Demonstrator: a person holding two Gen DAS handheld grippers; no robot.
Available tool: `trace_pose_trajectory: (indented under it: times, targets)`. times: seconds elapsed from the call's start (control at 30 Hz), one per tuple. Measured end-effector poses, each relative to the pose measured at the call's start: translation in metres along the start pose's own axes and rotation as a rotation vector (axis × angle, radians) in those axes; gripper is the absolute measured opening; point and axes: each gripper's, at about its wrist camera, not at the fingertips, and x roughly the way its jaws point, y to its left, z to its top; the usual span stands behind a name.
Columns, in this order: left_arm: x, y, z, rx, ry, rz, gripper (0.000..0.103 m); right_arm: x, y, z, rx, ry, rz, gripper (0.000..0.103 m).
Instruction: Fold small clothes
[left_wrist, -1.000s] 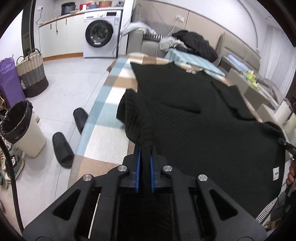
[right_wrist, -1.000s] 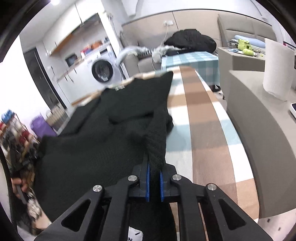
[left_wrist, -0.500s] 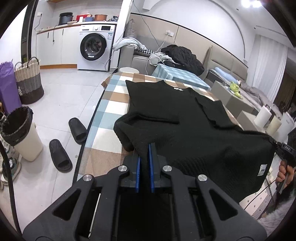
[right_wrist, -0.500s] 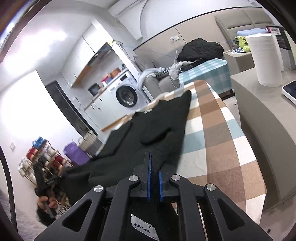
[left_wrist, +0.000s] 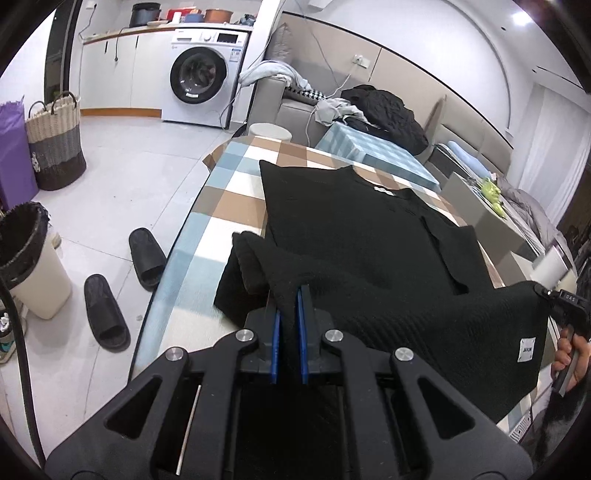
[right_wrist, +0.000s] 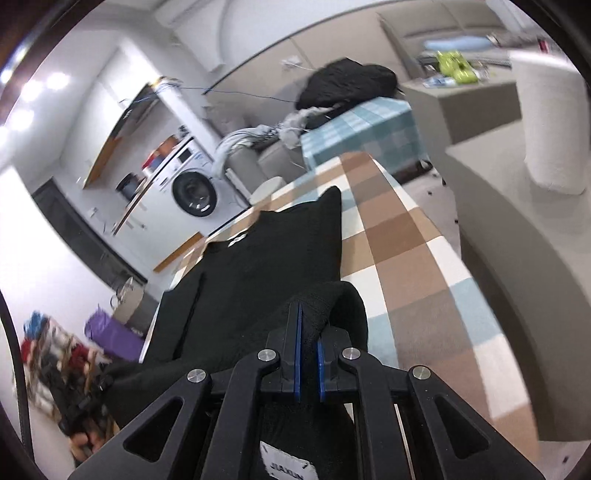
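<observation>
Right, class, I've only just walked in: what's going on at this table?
A person is folding a black sweater on a checked tablecloth. The left gripper and the right gripper are each shut on a corner of the near hem, holding it lifted off the table. The far part, with the collar, lies flat. Both sleeves look already folded in, and the hem has not yet been laid over the collar end.

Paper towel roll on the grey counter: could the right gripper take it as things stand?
Probably not: the right gripper is shut on the black sweater; the paper towel roll stands off to its side.
</observation>
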Motion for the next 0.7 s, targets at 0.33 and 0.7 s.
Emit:
trace_pose_trajectory:
  times: [0.33, 0.7]
  targets:
    - [0.065, 0.008, 0.015, -0.024, 0.059, 0.075, 0.034, 0.038, -0.008, 0.004, -0.029, 0.037, -0.126, 0.047]
    - [0.118, 0.014, 0.016, -0.038, 0.123, 0.051, 0.042, 0.065, -0.003, -0.014, -0.113, 0.136, -0.102, 0.03]
